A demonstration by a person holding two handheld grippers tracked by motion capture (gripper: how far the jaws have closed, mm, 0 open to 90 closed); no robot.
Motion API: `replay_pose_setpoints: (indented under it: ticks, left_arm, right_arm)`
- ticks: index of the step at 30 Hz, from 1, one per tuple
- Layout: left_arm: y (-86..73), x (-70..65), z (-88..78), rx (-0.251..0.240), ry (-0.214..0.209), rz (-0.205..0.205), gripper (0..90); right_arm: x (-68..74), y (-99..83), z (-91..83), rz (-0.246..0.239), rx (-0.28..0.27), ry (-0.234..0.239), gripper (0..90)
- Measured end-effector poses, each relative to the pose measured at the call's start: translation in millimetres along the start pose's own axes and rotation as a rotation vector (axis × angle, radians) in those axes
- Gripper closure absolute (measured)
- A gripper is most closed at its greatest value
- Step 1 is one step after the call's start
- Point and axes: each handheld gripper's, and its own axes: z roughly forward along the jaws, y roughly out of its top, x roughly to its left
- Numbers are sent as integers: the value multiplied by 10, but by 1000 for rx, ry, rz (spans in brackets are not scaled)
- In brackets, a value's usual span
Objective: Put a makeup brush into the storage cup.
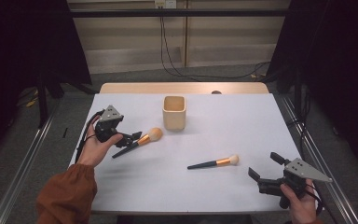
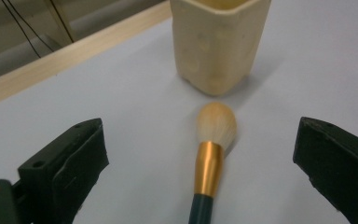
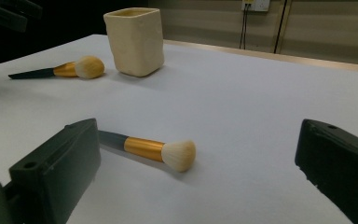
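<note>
Two makeup brushes lie on the white table (image 1: 205,186). One brush (image 1: 137,142) (image 2: 209,163) (image 3: 60,70), with a dark handle, gold ferrule and tan bristles, rests near the cream cup (image 1: 174,112) (image 2: 216,42) (image 3: 134,41). My left gripper (image 1: 129,137) (image 2: 200,163) stands open, its jaws on either side of this brush's handle without touching it. The second brush (image 1: 214,162) (image 3: 149,149) lies mid-table. My right gripper (image 1: 265,164) (image 3: 196,163) is open near the front right corner, aimed toward that brush with nothing between its jaws.
A wooden strip (image 1: 182,87) runs along the table's far edge. Cables (image 1: 177,70) trail on the floor behind. Metal rails (image 1: 23,168) flank the table on both sides. Dark curtains hang at the left and right.
</note>
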Motion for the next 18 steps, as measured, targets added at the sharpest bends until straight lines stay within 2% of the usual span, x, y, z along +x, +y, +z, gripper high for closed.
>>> replay_pose_setpoints:
  ticks: [2,5,6,9,11,13,16,17,18]
  left_arm:
    - [10,13,36,39,-15,-2,37]
    - [26,47,123,135,-20,27,37]
    - [26,47,123,135,-20,27,40]
    - [64,71,163,192,-61,16,47]
    - [87,75,178,221,-61,15,46]
    - [114,81,199,264,-67,36,45]
    - [132,79,235,304,-79,38,52]
    - [141,71,265,348,-81,58,52]
    - [143,64,283,369,-80,61,51]
  right_arm:
    - [-6,-1,2,4,0,0,0]
    - [-3,-2,4,4,3,1,0]
    - [-2,-2,3,5,3,2,0]
    - [-4,-3,2,5,3,3,0]
    - [-3,-3,6,4,4,3,0]
    - [-1,-3,9,4,5,2,0]
    - [-1,-4,11,3,8,6,0]
    - [-1,-4,11,5,9,6,0]
    - [-3,-5,10,6,11,8,0]
